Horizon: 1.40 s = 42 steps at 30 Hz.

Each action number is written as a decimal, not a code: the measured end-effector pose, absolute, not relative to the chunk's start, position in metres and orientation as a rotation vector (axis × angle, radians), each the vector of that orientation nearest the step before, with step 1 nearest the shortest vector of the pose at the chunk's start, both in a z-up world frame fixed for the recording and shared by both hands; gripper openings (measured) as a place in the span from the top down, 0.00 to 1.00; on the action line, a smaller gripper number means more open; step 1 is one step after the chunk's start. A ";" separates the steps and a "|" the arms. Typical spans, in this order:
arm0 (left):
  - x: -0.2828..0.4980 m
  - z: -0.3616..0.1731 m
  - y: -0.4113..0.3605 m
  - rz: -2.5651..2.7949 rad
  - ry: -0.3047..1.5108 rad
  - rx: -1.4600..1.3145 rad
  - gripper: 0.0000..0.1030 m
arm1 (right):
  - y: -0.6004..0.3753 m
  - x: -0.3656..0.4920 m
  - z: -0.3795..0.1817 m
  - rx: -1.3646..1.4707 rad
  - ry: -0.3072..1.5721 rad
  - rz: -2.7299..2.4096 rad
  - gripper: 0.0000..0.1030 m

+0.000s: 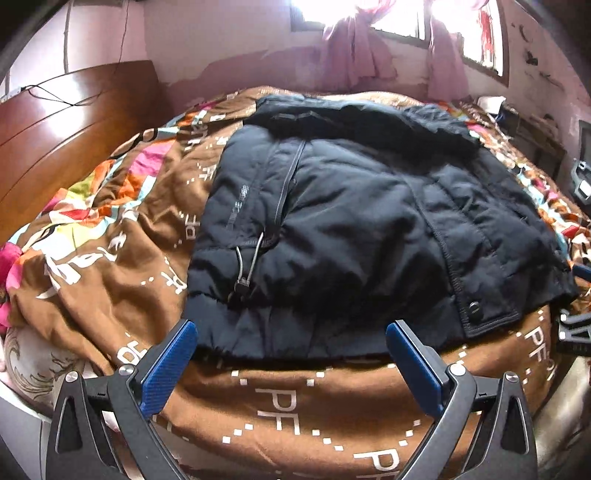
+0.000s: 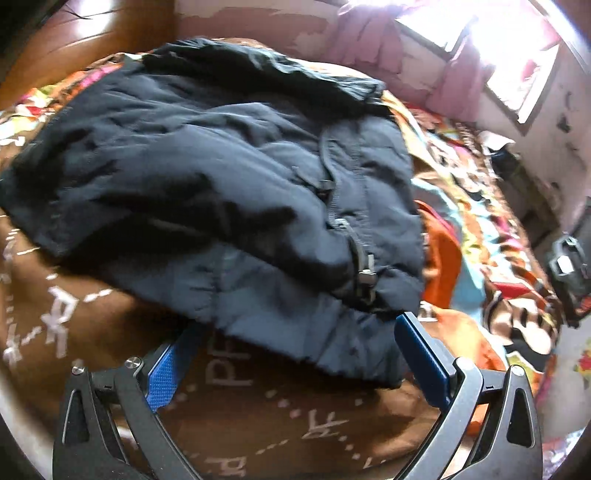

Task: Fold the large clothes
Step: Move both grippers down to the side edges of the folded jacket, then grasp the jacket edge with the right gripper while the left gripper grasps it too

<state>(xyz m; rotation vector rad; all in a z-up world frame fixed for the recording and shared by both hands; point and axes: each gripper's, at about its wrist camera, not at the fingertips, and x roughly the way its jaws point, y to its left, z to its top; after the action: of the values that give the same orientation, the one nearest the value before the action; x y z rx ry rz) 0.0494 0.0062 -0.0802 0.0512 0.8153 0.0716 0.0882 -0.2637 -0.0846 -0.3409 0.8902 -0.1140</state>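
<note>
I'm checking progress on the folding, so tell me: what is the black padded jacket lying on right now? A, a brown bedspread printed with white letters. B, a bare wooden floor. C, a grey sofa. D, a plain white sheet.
A: the black padded jacket lies on a brown bedspread printed with white "PF" letters, while both the left gripper and right gripper sit open at its near hem.

The padded jacket (image 1: 354, 229) lies on the quilt (image 1: 122, 258) straight ahead of the left gripper (image 1: 291, 341), its near hem just beyond the fingertips and its hood (image 1: 354, 118) at the far end. A drawcord toggle (image 1: 242, 284) sits ahead and slightly left. The headboard (image 1: 66, 136) stands far left; the curtains (image 1: 354, 55) and window (image 1: 399, 18) lie behind the jacket. Ahead of the right gripper (image 2: 299, 332), the hem (image 2: 295, 332) reaches between its fingers.
</note>
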 end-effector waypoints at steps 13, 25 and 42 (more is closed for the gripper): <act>0.040 -0.073 -0.008 -0.023 0.754 0.076 0.00 | -0.277 0.134 -0.048 -0.286 0.780 -0.036 0.02; 0.035 -0.071 -0.029 -0.077 0.728 0.156 0.00 | -0.293 0.197 0.004 0.019 0.832 0.147 0.02; 0.075 -0.086 -0.043 0.087 0.694 0.427 0.00 | -0.307 0.222 0.012 0.152 0.869 0.161 0.02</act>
<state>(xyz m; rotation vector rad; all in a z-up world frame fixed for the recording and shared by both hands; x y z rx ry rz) 0.0747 -0.0435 -0.0855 0.4266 0.6938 0.0874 0.2225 -0.3072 0.0120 0.1522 0.8694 0.1613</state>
